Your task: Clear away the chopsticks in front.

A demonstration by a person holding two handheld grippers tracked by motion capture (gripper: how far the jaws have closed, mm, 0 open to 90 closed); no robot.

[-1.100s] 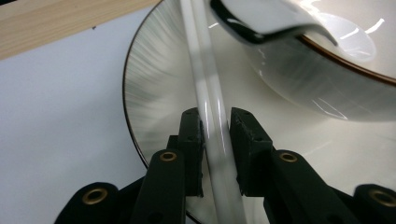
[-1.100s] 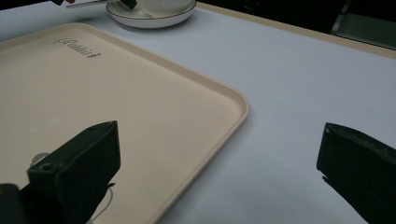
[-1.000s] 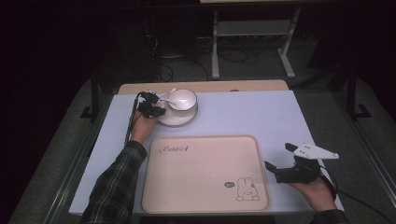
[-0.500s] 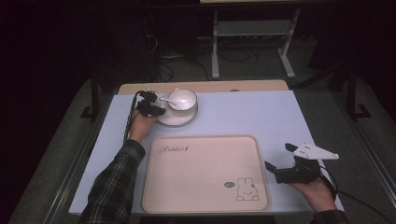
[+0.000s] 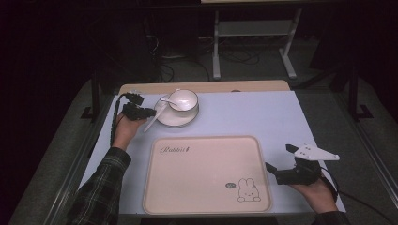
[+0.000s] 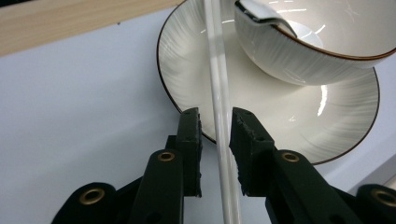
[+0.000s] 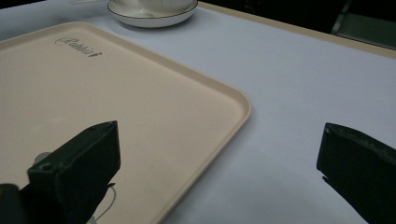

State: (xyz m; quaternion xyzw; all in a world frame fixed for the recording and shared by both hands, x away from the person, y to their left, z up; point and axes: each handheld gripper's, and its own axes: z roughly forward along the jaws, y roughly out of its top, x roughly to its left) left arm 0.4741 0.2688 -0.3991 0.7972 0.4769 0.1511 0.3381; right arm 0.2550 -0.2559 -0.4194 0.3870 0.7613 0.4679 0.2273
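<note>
At lower right of the high view, the right gripper (image 5: 281, 164) rests with jaws spread wide and empty, beside the beige tray (image 5: 206, 206) on the counter (image 5: 263, 117). At upper left, the left gripper (image 6: 215, 120) has just been closing around the white spoon (image 6: 220, 93), its handle between the jaws, over the saucer (image 6: 187, 70) holding the bowl (image 6: 299, 60).

Lab-like recording space, dark room, metal stand (image 5: 253, 44), floor cables (image 5: 187, 58)
</note>
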